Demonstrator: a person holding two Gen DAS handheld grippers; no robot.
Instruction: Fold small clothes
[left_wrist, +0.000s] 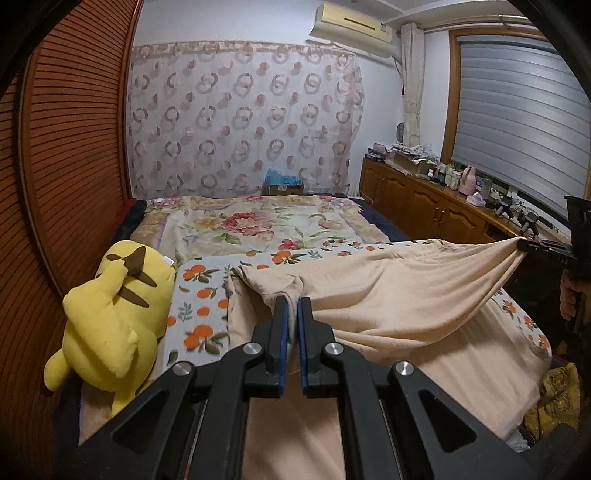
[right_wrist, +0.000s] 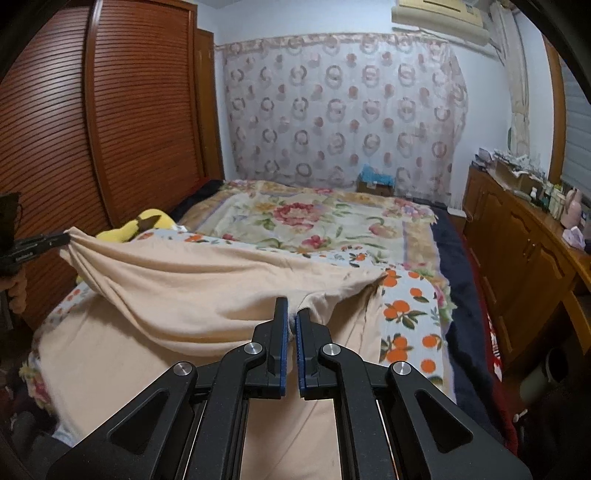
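A bed with a floral blanket is filling the room, and an orange-print cloth is lying over its near part. On that cloth a peach garment is being held up along one edge, its long axis running from side to side between the two grippers, the raised edge hanging taut and the rest draping down toward the near end of the bed. The left gripper is pinching one end of that edge, its jaws together with only a thin fold of fabric between the blue pads. The right gripper is clamping the other end the same way, jaws closed on a bunched corner. The left wrist view is showing a yellow plush toy sitting whole beside the cloth, and the right gripper far off at the frame's right edge; the right wrist view is showing only the toy's ear tip and more of the wooden cabinet.
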